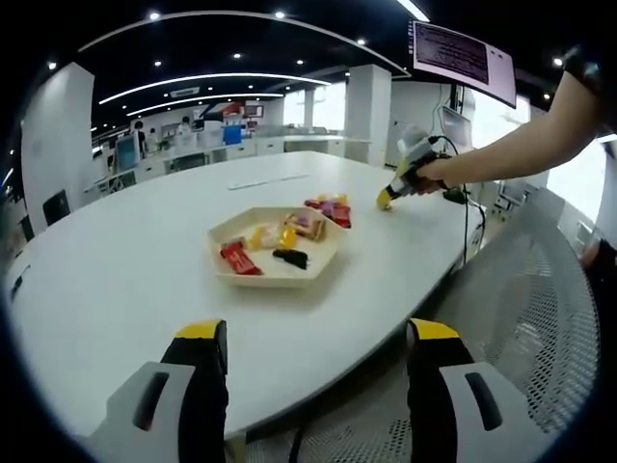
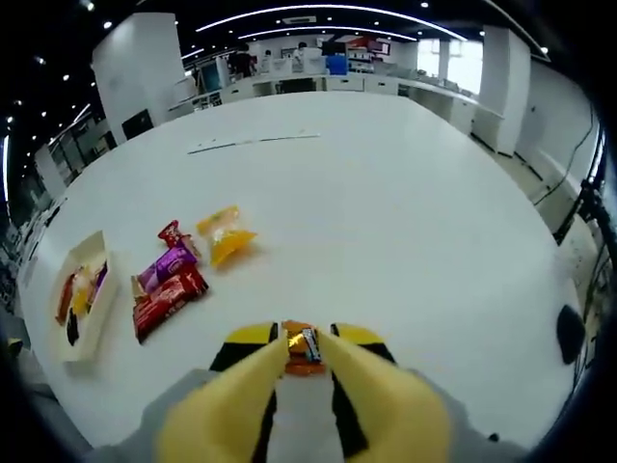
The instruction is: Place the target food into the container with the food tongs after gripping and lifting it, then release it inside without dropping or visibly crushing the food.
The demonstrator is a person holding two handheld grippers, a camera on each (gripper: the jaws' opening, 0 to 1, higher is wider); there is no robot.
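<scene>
Right gripper view: the right gripper [image 2: 303, 349] rises from 6 o'clock, and its yellow tong arms converge on a small orange snack [image 2: 302, 348] lying on the white table [image 2: 405, 203]. The tong tips sit against the snack on both sides, nearly closed on it. Whether it is lifted off the table cannot be told, and its lower part is hidden behind the tong arms. At 9 o'clock from the claw lies a loose group of wrapped snacks: a red bar [image 2: 170, 302], a purple pack [image 2: 168, 265] and a yellow pack [image 2: 228, 236]. Farther out at 9 o'clock is the tray [image 2: 96, 318], seen edge-on and cut by the view's rim, so its contents are hard to read.

In the left gripper view, the left gripper [image 1: 318, 349] stands wide open with nothing between its jaws, near the table's edge. The tray [image 1: 275, 276] sits at 12 o'clock from it, holding red, yellow and dark packets. Beyond the tray, at 1 o'clock, the right gripper [image 1: 386, 201] is held by a person's hand [image 1: 434, 175] with its tip down at the table; the snack there is too small to make out. A mesh chair [image 1: 540, 318] fills the 3 o'clock side.
</scene>
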